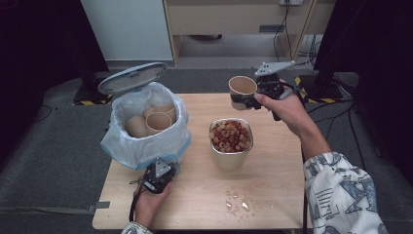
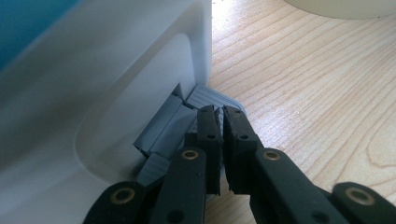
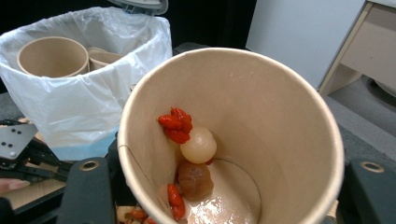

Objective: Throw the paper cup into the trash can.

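Note:
My right gripper (image 1: 247,101) is shut on a brown paper cup (image 1: 242,87) and holds it above the table's far right part. Inside the paper cup (image 3: 261,140) are red berries (image 3: 176,125), a pale round fruit, a brown one and some liquid. At the foot of the white bin (image 1: 146,124), my left gripper (image 1: 162,168) has its jaws shut. Their tips (image 2: 221,116) rest on the bin's grey pedal (image 2: 212,95). The bin's lid (image 1: 132,77) stands open. Several paper cups (image 1: 157,121) lie in its white bag.
A metal container (image 1: 230,156) full of red and pale fruit scraps stands mid-table, between the bin and the held cup. Drops of liquid (image 1: 237,202) lie on the wooden table (image 1: 272,195) near its front edge. Grey carpet surrounds the table.

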